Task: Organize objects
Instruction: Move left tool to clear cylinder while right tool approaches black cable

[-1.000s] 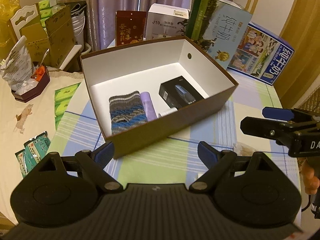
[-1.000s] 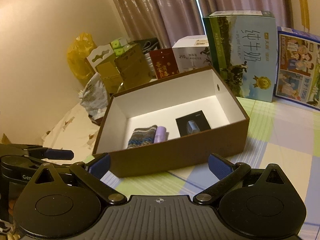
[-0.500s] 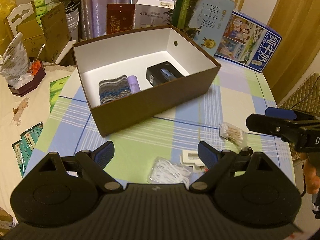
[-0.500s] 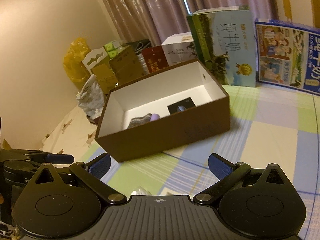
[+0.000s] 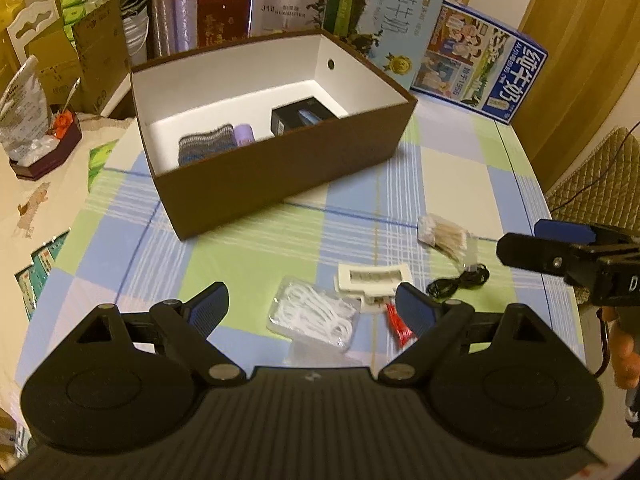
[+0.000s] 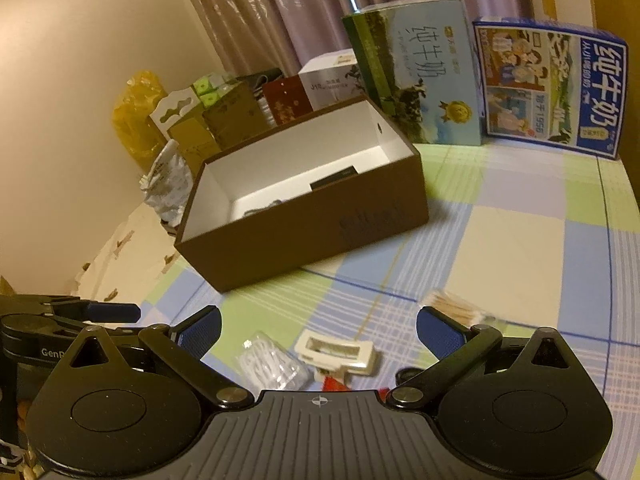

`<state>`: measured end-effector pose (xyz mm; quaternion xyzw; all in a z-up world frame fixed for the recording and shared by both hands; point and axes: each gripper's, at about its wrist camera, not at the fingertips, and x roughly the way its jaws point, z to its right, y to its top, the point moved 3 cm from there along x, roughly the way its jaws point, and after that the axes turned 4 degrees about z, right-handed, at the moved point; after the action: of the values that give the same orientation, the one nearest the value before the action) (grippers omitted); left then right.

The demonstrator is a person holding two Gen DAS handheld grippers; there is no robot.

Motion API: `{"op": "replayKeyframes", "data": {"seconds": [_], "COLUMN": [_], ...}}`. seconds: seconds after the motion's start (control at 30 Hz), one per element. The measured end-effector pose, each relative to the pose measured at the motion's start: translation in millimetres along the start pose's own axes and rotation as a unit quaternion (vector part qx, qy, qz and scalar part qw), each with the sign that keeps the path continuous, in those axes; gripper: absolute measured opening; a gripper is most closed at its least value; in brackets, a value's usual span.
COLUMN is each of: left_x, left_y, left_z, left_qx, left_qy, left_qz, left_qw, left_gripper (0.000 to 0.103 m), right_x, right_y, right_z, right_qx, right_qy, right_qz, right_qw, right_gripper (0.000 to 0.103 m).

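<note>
A: What is shown on the table (image 5: 452, 176), and where are the things to be organized?

B: A brown box (image 5: 280, 168) with a white interior is seen open-topped on the checked cloth. Inside it, a striped knitted item (image 5: 206, 146), a lilac cylinder (image 5: 244, 135) just beside it, and a black packet (image 5: 302, 118) are found. In front of the box, loose on the cloth, a clear bag of white cord (image 5: 316, 314), a cream plastic frame (image 5: 374, 278), a small red item (image 5: 398, 324), a coiled black cable (image 5: 460, 282) and a packet of cotton swabs (image 5: 444, 236) are laid out near one another.

A: How are the two tools held?

B: The left hand-held gripper (image 5: 310, 306) is held above the near edge of the table with its jaws spread wide and nothing between them; the bag of cord is framed in the gap below. The right hand-held gripper (image 6: 318, 326) is likewise spread wide and empty, with the cream frame seen between its fingers. In the left wrist view it is seen off to the right, apart from the left one.

A: And behind the box?

B: Two milk cartons (image 6: 416, 76) are stood upright, beside other boxes, before a curtain (image 6: 280, 8).
</note>
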<state>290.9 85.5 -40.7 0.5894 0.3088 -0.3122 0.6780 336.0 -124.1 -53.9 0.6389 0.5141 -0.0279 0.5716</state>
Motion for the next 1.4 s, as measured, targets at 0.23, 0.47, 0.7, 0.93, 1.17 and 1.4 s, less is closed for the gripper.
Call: {"op": "replayKeyframes", "data": {"seconds": [0.23,0.47,0.7,0.93,1.17,1.4], "left_x": [6.8,17.0,32.6,51.4,75.5,92.4], "left_y": [-35.4,-65.5,-80.5,-86.7,-90.5,-93.6], "left_z": [3.4,7.9,12.8,19.2,19.4,20.2], "left_qx": [0.001,0.017,0.036,0.074,0.102,0.124], "left_qy": [-0.011,-0.023,-0.032,-0.033,-0.021,-0.015], "left_qz": [-0.021,-0.044,-0.052,-0.048,-0.051,-0.058], "left_qw": [0.9997,0.9986,0.9975,0.9956,0.9933,0.9904], "left_gripper": [0.088,0.089,0.089,0.089,0.088,0.079], "right_x": [-2.8,-2.7,-4.4,-3.2,-3.4,-2.4], "right_y": [-27.2,-48.8,-65.2,-76.1,-82.7,-85.9], "right_z": [15.1,29.0,42.4,54.3,66.9,74.2], "right_qx": [0.011,0.019,0.033,0.043,0.058,0.069], "right_qy": [-0.021,-0.041,-0.059,-0.083,-0.105,-0.118], "right_qz": [-0.025,-0.051,-0.066,-0.073,-0.076,-0.079], "right_qw": [0.999,0.998,0.995,0.993,0.99,0.987], "right_gripper": [0.101,0.101,0.101,0.101,0.101,0.101]}}
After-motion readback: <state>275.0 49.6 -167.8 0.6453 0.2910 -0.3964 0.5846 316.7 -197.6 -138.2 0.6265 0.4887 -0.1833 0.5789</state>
